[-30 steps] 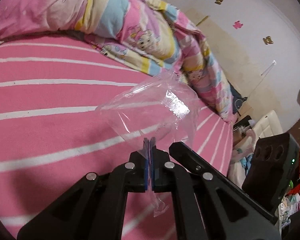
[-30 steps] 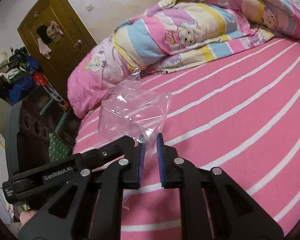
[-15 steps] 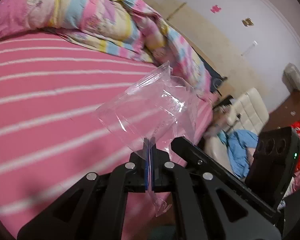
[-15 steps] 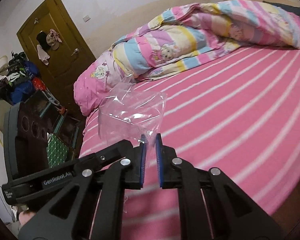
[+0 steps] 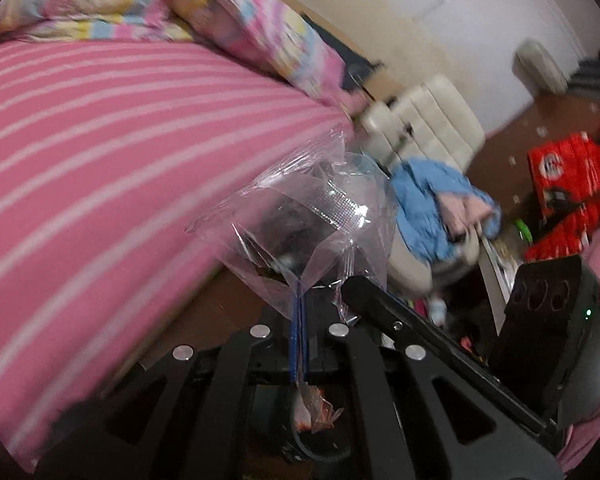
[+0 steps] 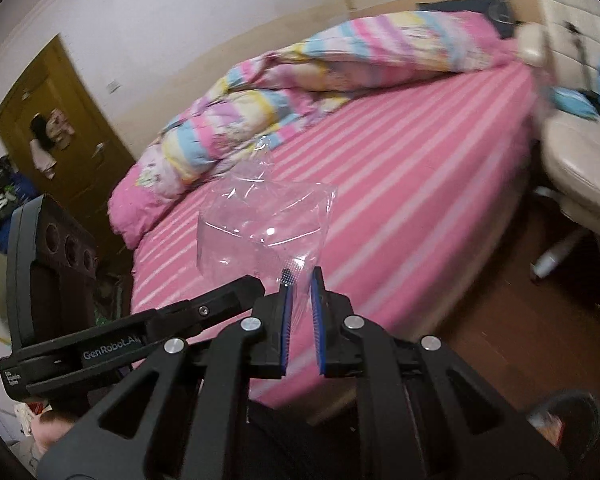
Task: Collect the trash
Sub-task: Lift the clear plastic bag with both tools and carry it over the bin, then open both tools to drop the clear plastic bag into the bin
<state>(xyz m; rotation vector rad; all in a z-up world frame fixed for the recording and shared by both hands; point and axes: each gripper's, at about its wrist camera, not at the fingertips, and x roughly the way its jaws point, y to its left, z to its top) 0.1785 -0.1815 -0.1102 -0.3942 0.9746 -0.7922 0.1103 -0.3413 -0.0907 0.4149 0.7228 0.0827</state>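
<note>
A crumpled clear plastic bag hangs in the air past the edge of the bed. My left gripper is shut on its lower fold, and a tail of film sticks out below the pads. In the right wrist view the same bag floats just ahead of my right gripper. Its jaws stand a narrow gap apart, with the bag's ribbed corner at the left pad's tip and nothing pressed between them. The left gripper's black finger reaches in from the left, right beside it.
The bed's pink striped sheet fills the left, with a rumpled pastel quilt at its far side. A cream chair holds blue clothes. Red cartons stand on the brown wooden floor. A dark round container sits low right.
Both grippers have swung together with the bag from over the bed to its edge; the chair and floor have come into view. The left grip on the bag is unchanged.
</note>
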